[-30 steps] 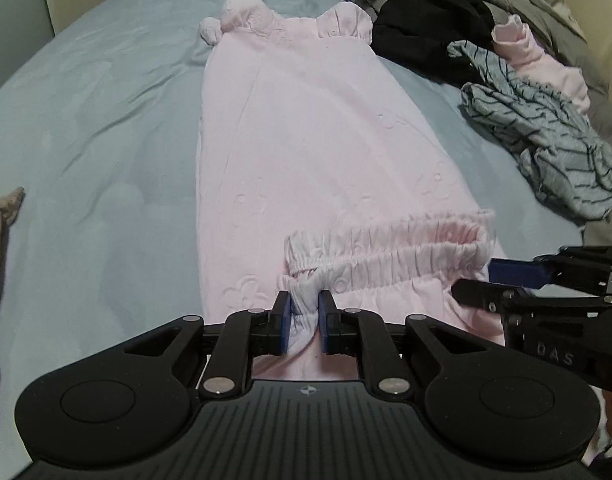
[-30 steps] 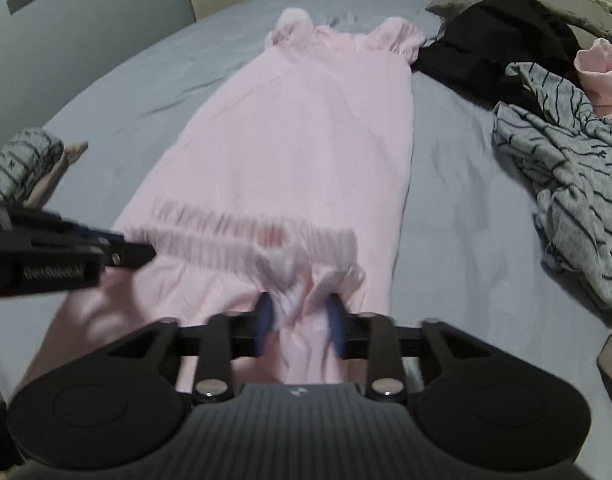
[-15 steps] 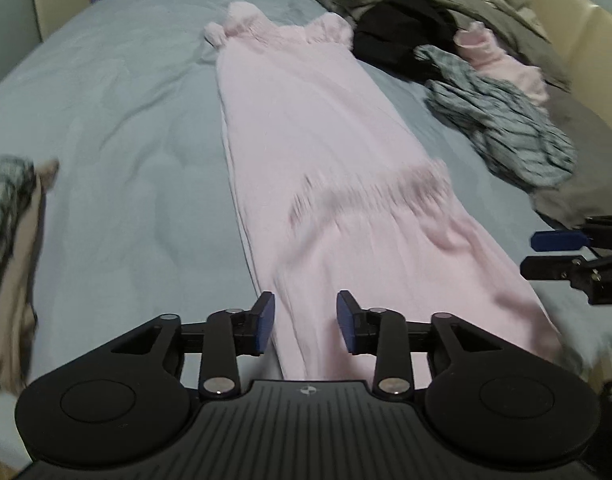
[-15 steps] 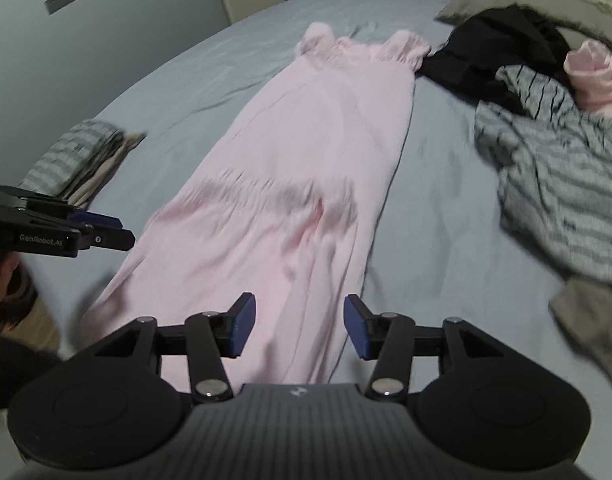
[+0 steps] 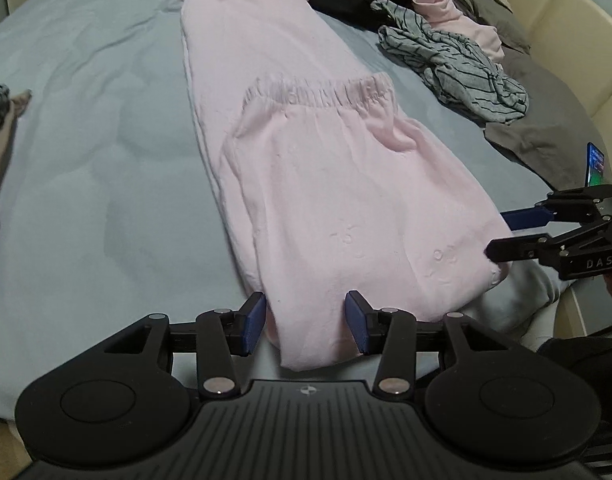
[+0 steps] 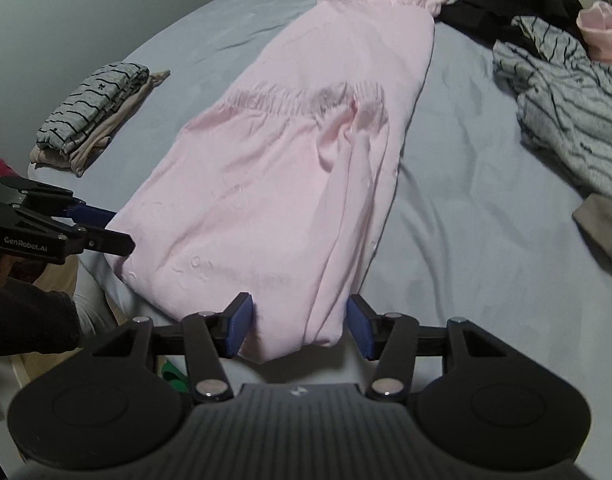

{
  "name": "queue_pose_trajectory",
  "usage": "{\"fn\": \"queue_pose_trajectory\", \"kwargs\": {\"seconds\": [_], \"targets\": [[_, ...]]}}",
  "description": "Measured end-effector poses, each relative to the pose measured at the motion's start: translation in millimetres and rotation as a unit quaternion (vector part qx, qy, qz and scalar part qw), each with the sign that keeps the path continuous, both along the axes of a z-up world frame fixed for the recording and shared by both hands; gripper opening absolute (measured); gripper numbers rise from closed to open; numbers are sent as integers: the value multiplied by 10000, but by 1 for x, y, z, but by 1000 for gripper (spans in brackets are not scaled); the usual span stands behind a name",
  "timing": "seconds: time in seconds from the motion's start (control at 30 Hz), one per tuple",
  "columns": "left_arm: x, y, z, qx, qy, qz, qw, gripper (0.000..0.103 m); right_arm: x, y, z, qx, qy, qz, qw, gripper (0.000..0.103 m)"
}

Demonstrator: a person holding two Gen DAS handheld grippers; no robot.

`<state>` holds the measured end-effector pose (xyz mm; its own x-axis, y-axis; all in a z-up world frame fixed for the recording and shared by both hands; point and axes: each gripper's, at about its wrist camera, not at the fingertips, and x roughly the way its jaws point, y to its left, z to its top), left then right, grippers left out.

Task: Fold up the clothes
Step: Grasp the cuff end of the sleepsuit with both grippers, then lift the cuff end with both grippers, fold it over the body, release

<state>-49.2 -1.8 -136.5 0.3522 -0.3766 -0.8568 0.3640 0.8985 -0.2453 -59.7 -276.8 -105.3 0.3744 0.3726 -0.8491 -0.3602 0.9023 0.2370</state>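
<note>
The trousers (image 6: 290,168) lie lengthwise on the bed (image 6: 465,240), folded back onto themselves. Left of the trousers sits a folded stack (image 6: 94,112); right of them, a loose clothes heap (image 6: 561,92).

I am in a bedroom at home. A wide bed (image 5: 86,160) with a grey-blue sheet fills my view, a cream padded bed frame (image 5: 565,52) curving along its far side. Loose clothes (image 5: 453,60) lie heaped on the sheet, a small folded stack (image 6: 94,112) sits near one edge, and pale walls (image 6: 106,8) close the room in.
</note>
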Motion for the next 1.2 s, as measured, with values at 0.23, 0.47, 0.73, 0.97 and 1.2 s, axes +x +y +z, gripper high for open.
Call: {"fn": "queue_pose_trajectory", "kwargs": {"seconds": [0.23,0.47,0.73,0.97,1.2], "targets": [[6,-6,-23,86,188,-137,9997,47,2,5,-8,158,183,150,9996,32],[4,-13,-19,67,229,-441,9987,5,6,11,-18,197,356,125,9991,13],[-6,5,11,-278,403,-446,9978,2,-4,0,8,612,571,193,9963,10],[-44,0,14,-365,684,-906,9929,2,-31,-16,16,756,838,365,9929,10],[-74,-1,-13,-289,871,-932,9914,3,-64,-13,-5,543,1205,550,9897,10]]}}
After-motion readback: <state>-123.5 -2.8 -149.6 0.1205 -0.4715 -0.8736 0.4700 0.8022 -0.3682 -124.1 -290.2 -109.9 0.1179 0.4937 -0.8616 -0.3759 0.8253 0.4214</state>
